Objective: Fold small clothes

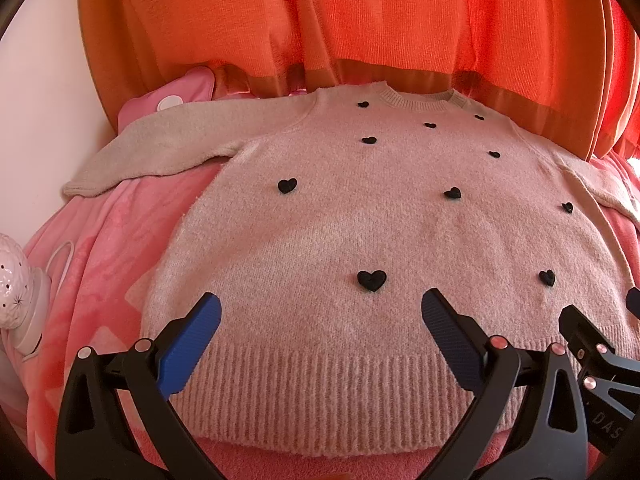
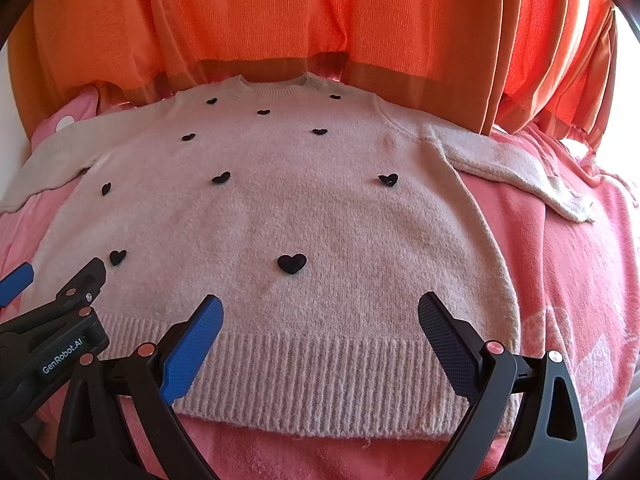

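Observation:
A small pale pink knitted sweater (image 1: 360,224) with several black hearts lies flat, front up, on a pink blanket (image 1: 108,248); it also shows in the right wrist view (image 2: 280,208). Both sleeves are spread out to the sides, neck away from me, ribbed hem (image 1: 320,392) nearest. My left gripper (image 1: 320,312) is open and empty above the hem's left half. My right gripper (image 2: 320,312) is open and empty above the hem's right half. Each gripper shows at the edge of the other's view.
An orange curtain (image 1: 360,20) hangs right behind the sweater's neck. A white perforated lamp with a cable (image 1: 16,288) stands at the left edge of the blanket. A pink cushion (image 1: 172,96) lies at the back left. The pink blanket (image 2: 560,280) stretches to the right.

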Tool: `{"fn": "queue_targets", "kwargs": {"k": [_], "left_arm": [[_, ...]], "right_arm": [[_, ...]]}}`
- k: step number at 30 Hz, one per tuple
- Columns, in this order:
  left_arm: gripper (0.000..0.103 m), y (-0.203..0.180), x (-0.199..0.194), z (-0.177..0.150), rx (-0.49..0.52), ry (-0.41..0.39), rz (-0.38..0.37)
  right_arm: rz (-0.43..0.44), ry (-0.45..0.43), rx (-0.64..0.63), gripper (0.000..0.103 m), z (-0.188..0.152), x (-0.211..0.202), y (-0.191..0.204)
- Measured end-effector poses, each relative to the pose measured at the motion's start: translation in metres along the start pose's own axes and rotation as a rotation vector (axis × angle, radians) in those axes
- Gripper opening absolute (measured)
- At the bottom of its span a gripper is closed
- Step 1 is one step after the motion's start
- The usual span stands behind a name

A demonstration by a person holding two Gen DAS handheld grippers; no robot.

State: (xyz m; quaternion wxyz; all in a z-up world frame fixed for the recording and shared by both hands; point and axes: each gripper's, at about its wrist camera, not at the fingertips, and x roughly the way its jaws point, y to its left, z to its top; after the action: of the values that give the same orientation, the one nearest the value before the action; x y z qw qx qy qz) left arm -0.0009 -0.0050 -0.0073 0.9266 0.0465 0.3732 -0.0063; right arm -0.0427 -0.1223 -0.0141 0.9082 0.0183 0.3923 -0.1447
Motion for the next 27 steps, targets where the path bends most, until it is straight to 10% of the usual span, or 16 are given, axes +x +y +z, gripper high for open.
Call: {"fn": "queue_targets", "kwargs": {"k": [27], "left_arm": [[0.098,0.005,0.004,0.000,-0.018,0.052,-0.074]], "right_arm": [[0.018,0.007,0.049,0.096,0.006,-0.001,-0.018]]}}
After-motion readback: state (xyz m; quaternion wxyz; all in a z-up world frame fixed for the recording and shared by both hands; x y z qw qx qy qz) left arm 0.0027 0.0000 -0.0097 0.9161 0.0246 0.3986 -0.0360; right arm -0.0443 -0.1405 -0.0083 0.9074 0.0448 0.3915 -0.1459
